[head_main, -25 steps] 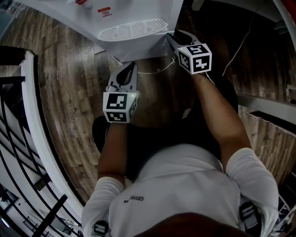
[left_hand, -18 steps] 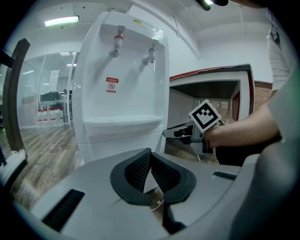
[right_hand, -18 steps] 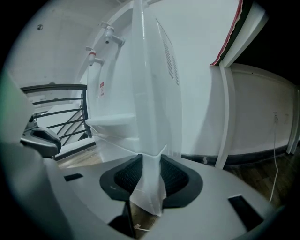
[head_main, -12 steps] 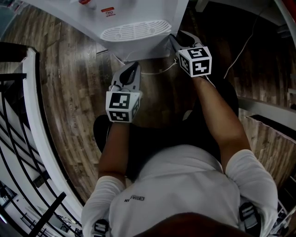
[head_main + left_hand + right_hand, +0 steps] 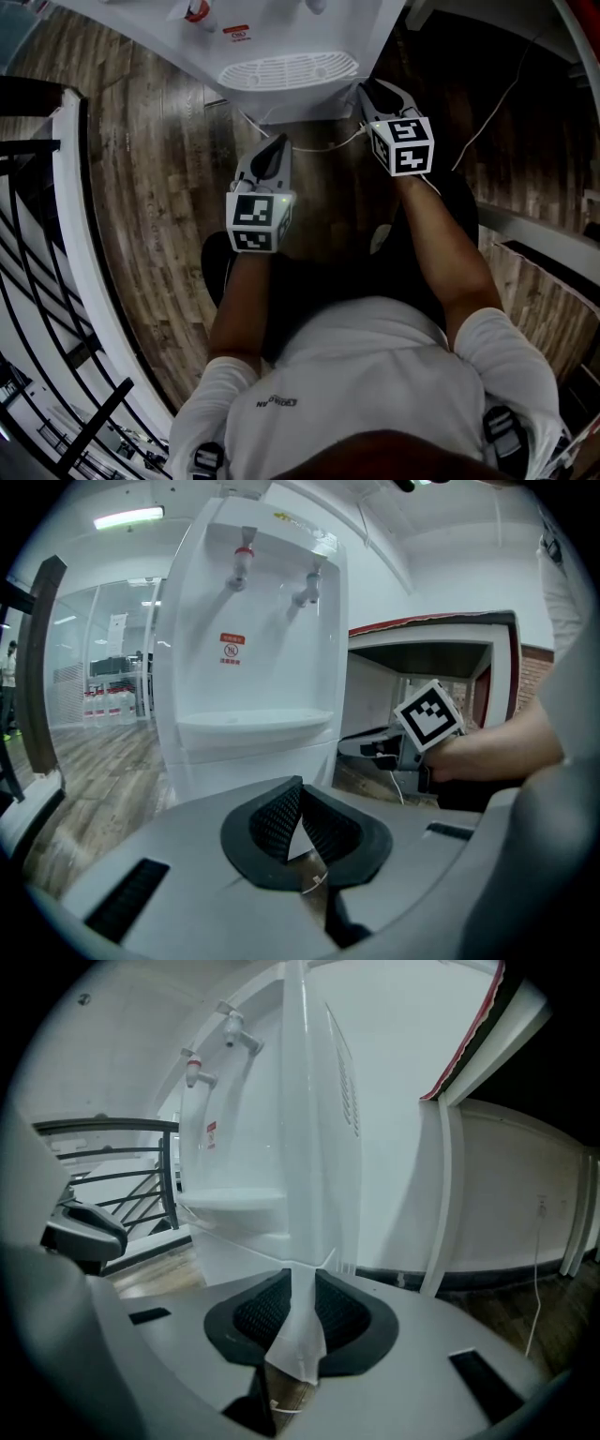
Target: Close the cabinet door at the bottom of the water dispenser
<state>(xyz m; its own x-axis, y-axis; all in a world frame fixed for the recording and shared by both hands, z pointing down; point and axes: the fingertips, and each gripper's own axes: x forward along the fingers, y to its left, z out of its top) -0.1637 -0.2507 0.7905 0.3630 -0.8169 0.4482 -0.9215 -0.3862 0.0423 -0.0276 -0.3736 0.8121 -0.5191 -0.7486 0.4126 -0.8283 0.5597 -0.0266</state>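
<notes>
The white water dispenser (image 5: 281, 37) stands on the wood floor ahead of me, with its taps and drip tray in the left gripper view (image 5: 248, 667). Its bottom cabinet door (image 5: 298, 1335) shows edge-on as a thin white panel at the unit's right front corner. My right gripper (image 5: 367, 86) is at that corner. Its jaws have just been closing, and now the right gripper (image 5: 300, 1283) is shut on the door's edge. My left gripper (image 5: 278, 141) hovers over the floor in front of the dispenser. In its own view the left gripper (image 5: 298, 789) is shut and empty.
A black-and-white stair railing (image 5: 56, 234) curves along the left. A white cable (image 5: 319, 145) lies on the floor under the dispenser's front, and another cable (image 5: 497, 84) runs through the dark space to its right. My knees are just behind both grippers.
The head view has shifted a little, so the dispenser and both grippers sit slightly lower and further right in the picture. Both grippers keep their places relative to the dispenser.
</notes>
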